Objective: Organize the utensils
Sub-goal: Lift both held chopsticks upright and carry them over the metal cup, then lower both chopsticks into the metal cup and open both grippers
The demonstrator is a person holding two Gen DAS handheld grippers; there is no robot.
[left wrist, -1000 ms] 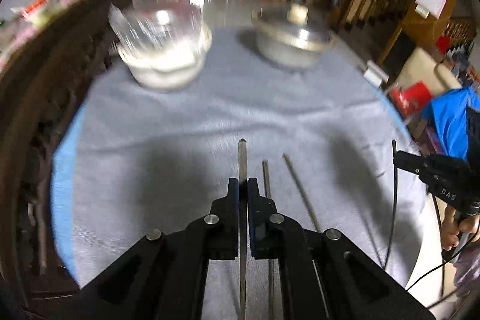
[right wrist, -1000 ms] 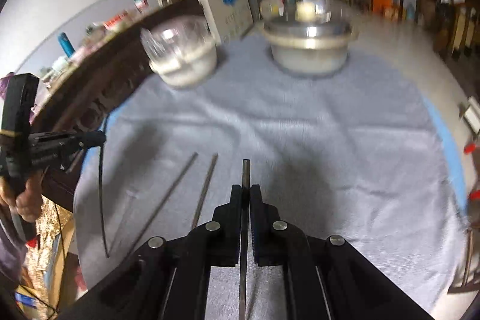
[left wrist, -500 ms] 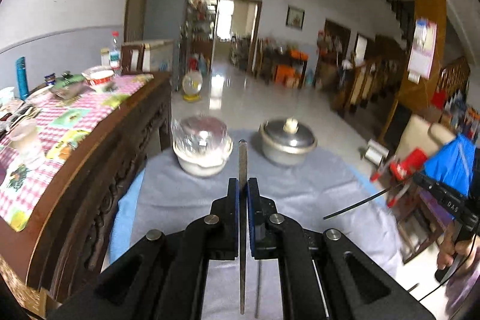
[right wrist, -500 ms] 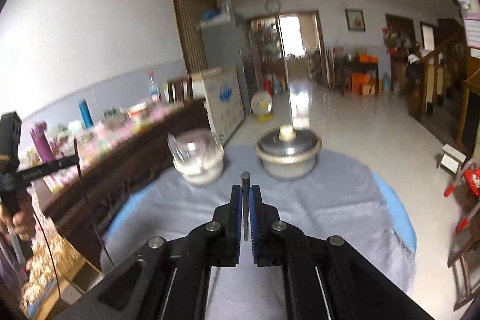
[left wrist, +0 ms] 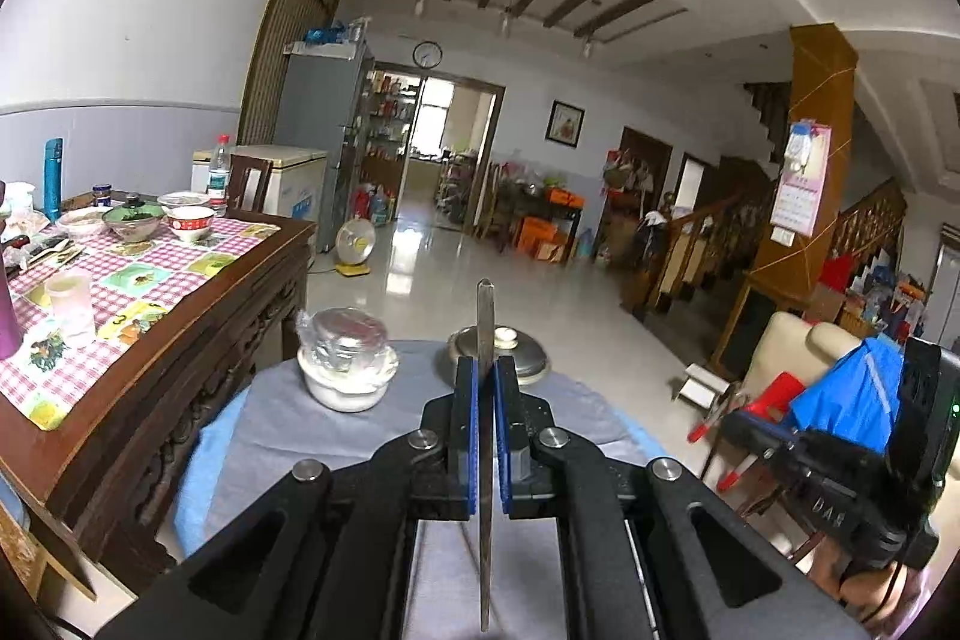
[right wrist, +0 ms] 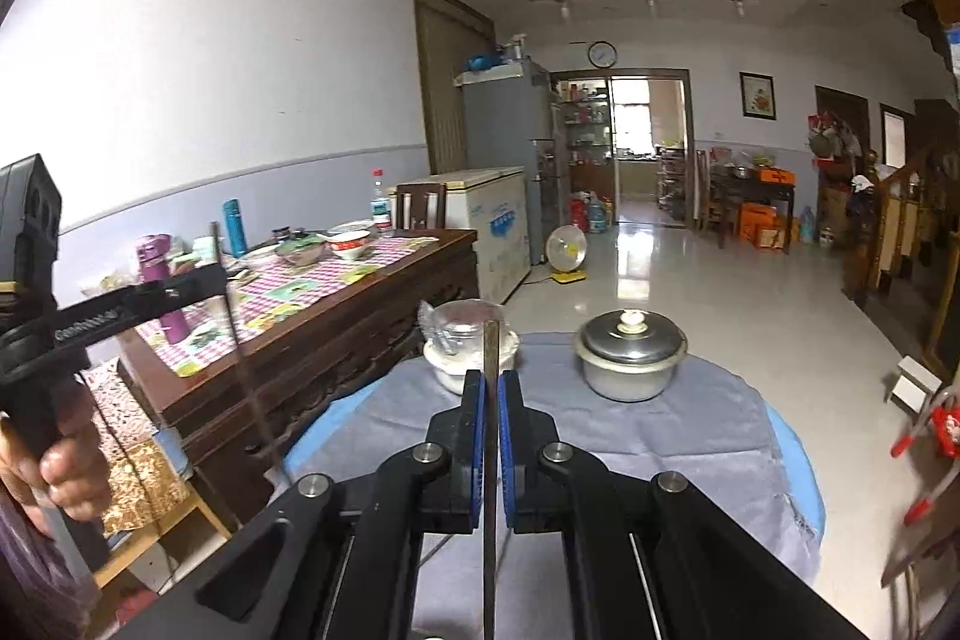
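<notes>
Both grippers are up in the air, pointing out across the room, each clamped tight on a thin metal chopstick. Left gripper (left wrist: 486, 370) is chunky black plastic with blue pads, pinching a slim flat-looking steel chopstick (left wrist: 485, 316) that sticks straight up past the fingertips and runs back down between the arms. Right gripper (right wrist: 491, 382) is the same build, squeezing its own chopstick (right wrist: 491, 346) the same way.

Biggest thing below them is the round table (right wrist: 798, 466), blue-edged, with a grey, slightly frayed cloth (right wrist: 690, 436) draped over it. Beside it is a dark carved wooden table (right wrist: 336, 334) under a pink checked cover.

On the grey cloth sit a dull aluminium pot (right wrist: 630, 352) with a knobbed lid, and near it a white bowl (right wrist: 462, 352) wrapped in crinkly clear plastic.
</notes>
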